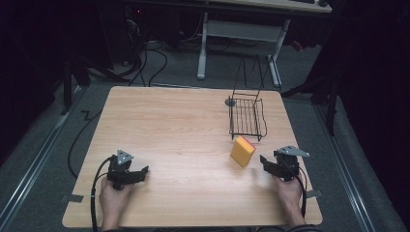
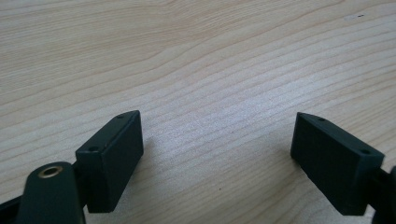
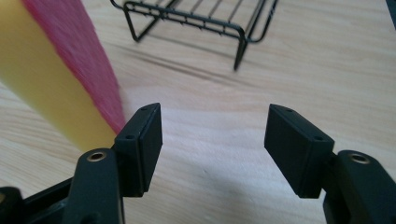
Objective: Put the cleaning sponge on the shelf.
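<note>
Sponge, yellow with a pink face, sits right of centre on the counter, just near of the wire rack. We hold both tongs spread and empty: left tongs near-left, right tongs beside the sponge.

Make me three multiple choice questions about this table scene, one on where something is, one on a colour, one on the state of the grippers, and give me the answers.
1. Where is the sponge?
A. inside the wire rack
B. on the table between the wire rack and the right gripper
C. beside the left gripper

2. What colour is the sponge's thin scrub layer?
A. green
B. blue
C. pink-red

3. How do the grippers stand?
A. both open
B. both shut
C. right shut on the sponge

Answers: B, high view shows it just outside the rack; C, a pink-red edge on yellow; A, left gripper and right both show spread jaws, nothing between.
</note>
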Motion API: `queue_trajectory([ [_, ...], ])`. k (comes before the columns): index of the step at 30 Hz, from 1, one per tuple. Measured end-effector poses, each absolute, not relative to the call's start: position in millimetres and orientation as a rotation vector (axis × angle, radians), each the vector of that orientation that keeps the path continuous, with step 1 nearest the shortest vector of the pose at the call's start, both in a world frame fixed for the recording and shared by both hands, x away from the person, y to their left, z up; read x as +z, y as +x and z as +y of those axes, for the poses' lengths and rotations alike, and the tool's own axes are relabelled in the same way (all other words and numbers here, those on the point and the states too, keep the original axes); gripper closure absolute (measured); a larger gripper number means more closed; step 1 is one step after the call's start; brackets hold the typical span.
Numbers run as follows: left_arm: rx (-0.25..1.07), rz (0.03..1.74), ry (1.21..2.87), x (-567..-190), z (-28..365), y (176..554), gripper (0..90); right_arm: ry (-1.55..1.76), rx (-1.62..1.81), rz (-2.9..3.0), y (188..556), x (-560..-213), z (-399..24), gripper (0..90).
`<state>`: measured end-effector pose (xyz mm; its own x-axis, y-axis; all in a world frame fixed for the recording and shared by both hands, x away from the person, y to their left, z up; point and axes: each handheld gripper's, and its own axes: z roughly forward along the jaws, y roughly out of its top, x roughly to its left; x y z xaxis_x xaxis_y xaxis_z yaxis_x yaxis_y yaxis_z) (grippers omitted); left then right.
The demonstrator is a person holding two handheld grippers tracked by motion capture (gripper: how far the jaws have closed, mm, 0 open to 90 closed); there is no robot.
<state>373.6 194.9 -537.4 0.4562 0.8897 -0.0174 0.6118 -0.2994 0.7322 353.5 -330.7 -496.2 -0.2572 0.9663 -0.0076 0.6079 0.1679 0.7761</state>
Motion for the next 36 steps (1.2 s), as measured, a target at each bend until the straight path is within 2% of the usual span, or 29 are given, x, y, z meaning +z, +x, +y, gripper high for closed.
queue_trajectory([
  [9,0.523,1.249,2.026,-537.4,194.8,373.4,17.7,1.424,0.974,1.904,354.2,-480.4,-326.1,38.2],
  [22,0.523,1.249,2.026,-537.4,194.8,373.5,17.6,1.327,1.080,1.878,331.4,-454.1,-322.1,37.2],
  [36,0.524,1.250,2.026,-537.4,194.8,373.4,17.6,1.220,1.113,1.954,320.8,-455.5,-301.8,33.3],
])
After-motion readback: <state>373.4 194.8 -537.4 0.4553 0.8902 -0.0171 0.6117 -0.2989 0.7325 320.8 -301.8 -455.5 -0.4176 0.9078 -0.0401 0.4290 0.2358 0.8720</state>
